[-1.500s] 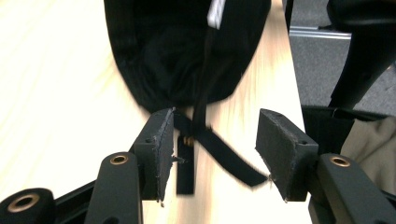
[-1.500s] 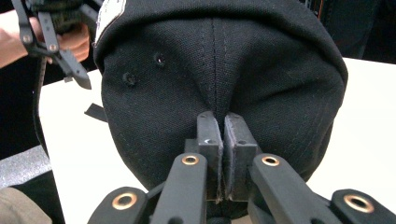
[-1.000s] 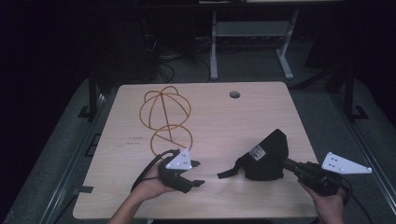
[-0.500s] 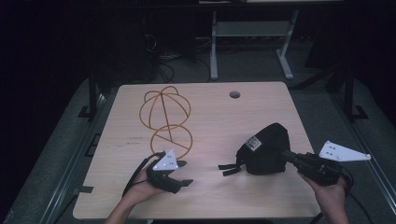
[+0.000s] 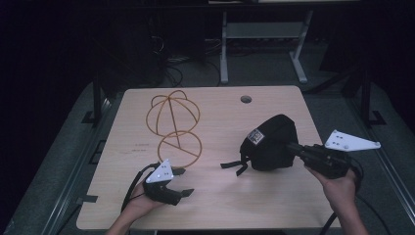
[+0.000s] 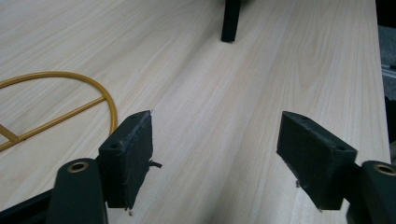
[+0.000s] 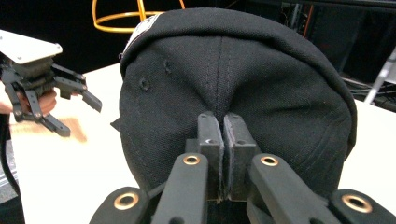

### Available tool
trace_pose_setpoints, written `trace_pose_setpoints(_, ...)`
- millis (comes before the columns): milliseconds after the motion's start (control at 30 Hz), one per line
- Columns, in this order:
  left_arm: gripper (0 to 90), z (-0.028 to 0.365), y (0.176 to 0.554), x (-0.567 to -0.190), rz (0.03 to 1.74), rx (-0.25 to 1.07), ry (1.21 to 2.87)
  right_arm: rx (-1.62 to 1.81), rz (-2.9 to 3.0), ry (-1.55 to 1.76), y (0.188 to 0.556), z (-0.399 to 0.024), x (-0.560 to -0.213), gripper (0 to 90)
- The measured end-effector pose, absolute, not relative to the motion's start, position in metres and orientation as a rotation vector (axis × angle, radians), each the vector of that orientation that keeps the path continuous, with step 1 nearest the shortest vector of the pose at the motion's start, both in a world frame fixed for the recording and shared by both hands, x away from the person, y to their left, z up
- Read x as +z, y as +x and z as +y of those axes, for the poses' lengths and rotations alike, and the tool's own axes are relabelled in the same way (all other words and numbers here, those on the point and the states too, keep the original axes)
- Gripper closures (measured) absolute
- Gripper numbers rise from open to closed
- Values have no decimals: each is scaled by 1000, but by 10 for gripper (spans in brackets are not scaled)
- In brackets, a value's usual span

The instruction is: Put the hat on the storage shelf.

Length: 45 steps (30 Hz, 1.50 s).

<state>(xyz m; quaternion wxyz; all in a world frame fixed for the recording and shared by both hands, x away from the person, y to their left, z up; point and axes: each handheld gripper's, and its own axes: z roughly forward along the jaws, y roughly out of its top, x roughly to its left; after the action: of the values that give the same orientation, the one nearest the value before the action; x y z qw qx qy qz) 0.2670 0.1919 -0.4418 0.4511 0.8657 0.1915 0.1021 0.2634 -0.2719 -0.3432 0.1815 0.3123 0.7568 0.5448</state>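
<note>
The right gripper (image 7: 223,154) is seen clamped on a pinch of fabric at the crown of a black cap (image 7: 233,88), the two jaws pressed almost flat together with only a fold of cloth between them. In the high view the same right gripper (image 5: 293,147) is held out from the person's right hand (image 5: 337,188), and the cap (image 5: 271,142) hangs from it, apparently raised a little over the light wooden surface (image 5: 225,200), with its strap dangling toward the surface; whether any part rests on the wood cannot be told. The cap is judged to be light, soft and floppy: it sags around the pinch and is likely to swing or fold when moved, so a firmer hold could be had at the stiffer brim or at the strap on the side away from the clamped spot. A white label (image 5: 255,135) is carried on the cap's left side. To the left of the cap, the left gripper (image 5: 182,182) is held low over the surface, its jaws having just been opening; in the left gripper view the left gripper (image 6: 215,154) stands spread with nothing between the jaws, only bare wood. Farther left of the cap and beyond it, a yellow wire frame (image 5: 173,127) of rings rests on the surface, well apart from the cap, with one ring (image 6: 60,107) lying just beside the left gripper.
</note>
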Motion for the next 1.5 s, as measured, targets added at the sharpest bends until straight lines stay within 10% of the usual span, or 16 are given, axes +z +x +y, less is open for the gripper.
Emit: trace_pose_setpoints(1500, 254, 197, 269, -448, 481, 304, 2167, 1623, 2205, 669, 318, -206, -243, 873)
